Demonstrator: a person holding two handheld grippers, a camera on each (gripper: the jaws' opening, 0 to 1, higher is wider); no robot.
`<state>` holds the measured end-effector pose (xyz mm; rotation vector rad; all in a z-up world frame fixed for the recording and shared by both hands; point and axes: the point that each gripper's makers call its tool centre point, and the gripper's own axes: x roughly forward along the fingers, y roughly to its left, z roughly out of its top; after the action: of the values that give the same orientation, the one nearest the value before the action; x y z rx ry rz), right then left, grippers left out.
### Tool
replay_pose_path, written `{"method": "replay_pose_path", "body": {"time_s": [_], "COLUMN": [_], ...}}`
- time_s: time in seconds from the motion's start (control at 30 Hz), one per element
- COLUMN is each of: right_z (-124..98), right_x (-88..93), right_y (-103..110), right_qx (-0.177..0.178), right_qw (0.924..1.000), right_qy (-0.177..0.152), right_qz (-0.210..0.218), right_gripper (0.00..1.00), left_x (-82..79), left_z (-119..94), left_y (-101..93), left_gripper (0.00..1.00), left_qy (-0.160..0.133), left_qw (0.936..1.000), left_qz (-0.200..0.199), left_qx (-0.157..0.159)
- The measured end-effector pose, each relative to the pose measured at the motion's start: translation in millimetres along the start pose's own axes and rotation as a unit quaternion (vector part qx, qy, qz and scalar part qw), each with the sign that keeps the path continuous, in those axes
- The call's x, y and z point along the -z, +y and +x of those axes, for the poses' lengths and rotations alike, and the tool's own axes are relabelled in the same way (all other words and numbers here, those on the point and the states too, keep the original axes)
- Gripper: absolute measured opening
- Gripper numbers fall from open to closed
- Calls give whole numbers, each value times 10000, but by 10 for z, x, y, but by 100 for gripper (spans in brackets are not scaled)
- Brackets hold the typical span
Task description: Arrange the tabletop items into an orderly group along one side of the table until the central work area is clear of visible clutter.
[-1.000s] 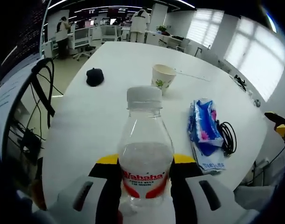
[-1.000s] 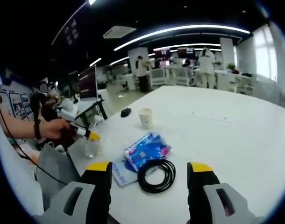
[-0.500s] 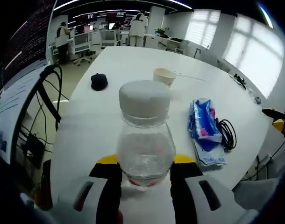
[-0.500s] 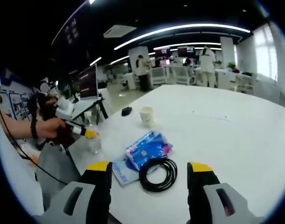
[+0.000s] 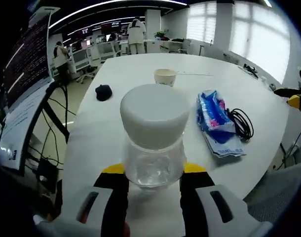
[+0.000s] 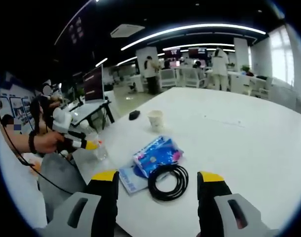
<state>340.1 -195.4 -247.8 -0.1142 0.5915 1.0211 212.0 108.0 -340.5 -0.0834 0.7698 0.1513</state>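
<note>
A clear water bottle [image 5: 154, 163] with a white cap [image 5: 154, 116] is gripped between the jaws of my left gripper [image 5: 154, 171], which is shut on it, with the cap leaning toward the camera. In the right gripper view the bottle [image 6: 98, 149] hangs at the table's near-left corner in the left gripper [image 6: 77, 143]. A paper cup [image 5: 165, 76], a small black object [image 5: 103, 91], a blue tissue pack [image 5: 213, 112] and a black cable coil [image 5: 242, 124] lie on the white table [image 5: 126, 118]. My right gripper [image 6: 159, 195] is open, just short of the cable coil [image 6: 165, 180].
A flat leaflet [image 5: 224, 146] lies under the tissue pack. The table edge [image 6: 91, 170] runs close to the bottle, with a black chair frame [image 5: 54, 106] beside it. People stand at desks far behind. A hand [image 6: 42, 142] holds the left gripper.
The left gripper has raised and tipped the bottle, so its cap now looms larger and hides the label. The right gripper has stayed open and almost still.
</note>
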Motion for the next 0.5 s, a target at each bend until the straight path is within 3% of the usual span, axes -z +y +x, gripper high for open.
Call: {"method": "replay_pose_path", "body": {"time_s": [0.5], "right_z": [31], "right_x": [-18], "right_y": [73], "right_qx": [-36], "right_qw": [10000], "right_qy": [37], "right_qz": [-35], "right_gripper": [66], "left_x": [-34], "left_z": [27], "left_y": [-30], "left_gripper": [40], "left_qy": [-315], "left_qw": [9993], "left_qz": [-200], "left_qx": [38]}}
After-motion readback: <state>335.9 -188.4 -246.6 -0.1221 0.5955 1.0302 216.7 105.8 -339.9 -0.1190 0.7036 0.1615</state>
